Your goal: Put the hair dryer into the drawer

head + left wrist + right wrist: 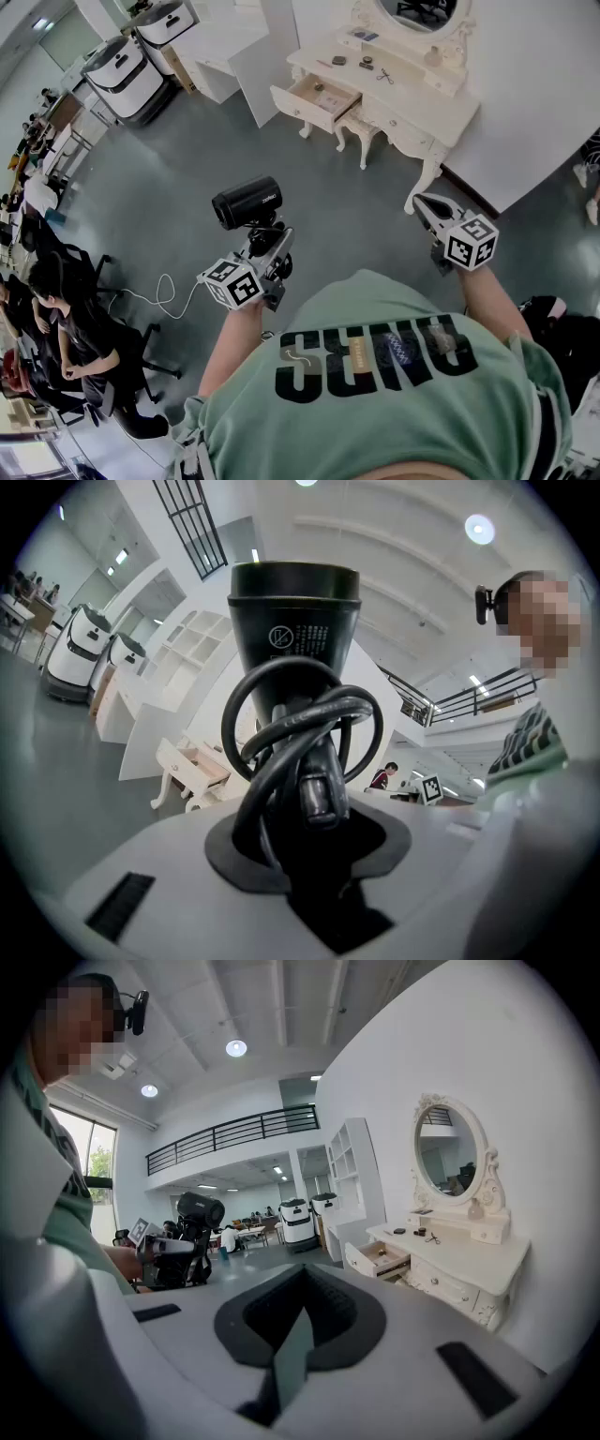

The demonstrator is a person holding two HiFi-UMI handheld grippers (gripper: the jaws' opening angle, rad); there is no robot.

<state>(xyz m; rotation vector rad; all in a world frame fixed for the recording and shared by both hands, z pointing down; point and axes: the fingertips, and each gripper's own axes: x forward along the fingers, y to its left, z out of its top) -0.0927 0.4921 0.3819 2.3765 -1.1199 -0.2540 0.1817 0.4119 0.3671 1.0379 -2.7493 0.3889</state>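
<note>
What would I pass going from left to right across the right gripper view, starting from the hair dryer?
hair dryer → white robots → open drawer → oval mirror
</note>
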